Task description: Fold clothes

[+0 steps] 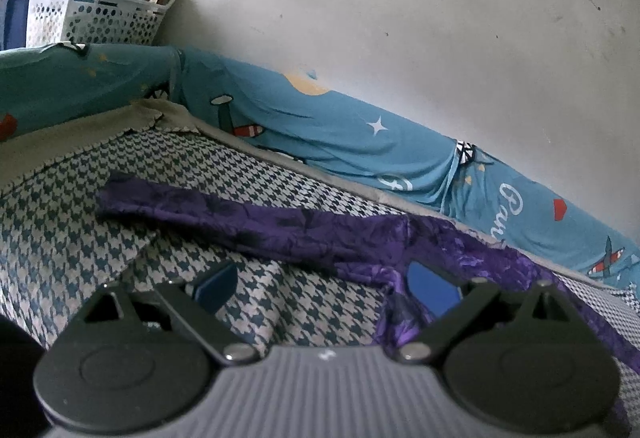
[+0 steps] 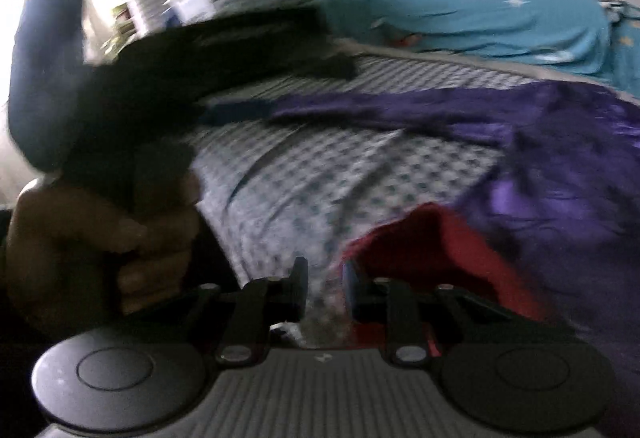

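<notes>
Covering the bed (image 1: 72,206) — houndstooth sheet, purple garment (image 1: 320,234).

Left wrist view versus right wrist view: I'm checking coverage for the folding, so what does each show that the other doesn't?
Only the left wrist view shows the left tongs, standing wide open over the houndstooth sheet.

Only the right wrist view shows the right tongs, nearly closed with some cloth between them, a red cloth beside them, and a hand gripping the other tool.

Both show the purple garment, the blue printed bedding along the wall and the white basket.
</notes>
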`<state>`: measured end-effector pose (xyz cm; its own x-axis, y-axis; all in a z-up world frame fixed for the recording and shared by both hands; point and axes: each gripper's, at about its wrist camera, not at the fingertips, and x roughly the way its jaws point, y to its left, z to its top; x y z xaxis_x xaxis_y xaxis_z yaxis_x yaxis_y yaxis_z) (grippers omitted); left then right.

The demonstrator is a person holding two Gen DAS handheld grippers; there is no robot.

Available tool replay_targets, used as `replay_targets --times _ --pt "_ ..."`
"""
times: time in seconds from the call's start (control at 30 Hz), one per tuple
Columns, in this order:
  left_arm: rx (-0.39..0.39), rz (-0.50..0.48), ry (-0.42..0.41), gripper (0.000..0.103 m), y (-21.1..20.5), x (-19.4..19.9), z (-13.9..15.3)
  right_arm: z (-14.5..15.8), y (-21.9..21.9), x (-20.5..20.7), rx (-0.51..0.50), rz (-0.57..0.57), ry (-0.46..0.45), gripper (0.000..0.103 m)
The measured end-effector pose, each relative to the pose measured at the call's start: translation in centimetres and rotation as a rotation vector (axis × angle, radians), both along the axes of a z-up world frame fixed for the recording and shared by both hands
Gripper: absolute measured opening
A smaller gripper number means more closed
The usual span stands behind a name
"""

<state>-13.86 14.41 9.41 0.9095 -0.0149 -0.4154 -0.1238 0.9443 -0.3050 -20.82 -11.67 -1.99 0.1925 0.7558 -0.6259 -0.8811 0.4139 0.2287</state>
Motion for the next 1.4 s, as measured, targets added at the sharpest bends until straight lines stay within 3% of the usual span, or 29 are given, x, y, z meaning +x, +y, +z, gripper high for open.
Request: replay_targets --times 0.1,0.4,0.67,0.9,1.4 --pt "0.003 0.004 -0.002 0.096 0.0 0.0 0.1 -1.1 1.3 -0.6 -0.048 0.033 -0.023 0.020" --pt "0.005 -0.007 0.001 0.096 -0.1 0.1 0.1 -3.1 1.7 -0.2 -0.171 -0.084 -0.201 0.020" --pt "0.007 -0.006 0.002 0.096 -0.1 0.1 0.1 -2.7 1.3 -0.4 -0.170 -0.103 -0.242 0.020" --pt "-0.003 0.005 -0.003 0.096 0.1 0.0 0.2 -1.1 1.2 -1.4 -0.103 -0.023 -0.180 0.020" --pt "-0.003 0.002 0.000 0.096 0.0 0.1 0.3 -4.3 3.3 -2.0 -0.221 -0.002 -0.292 0.020"
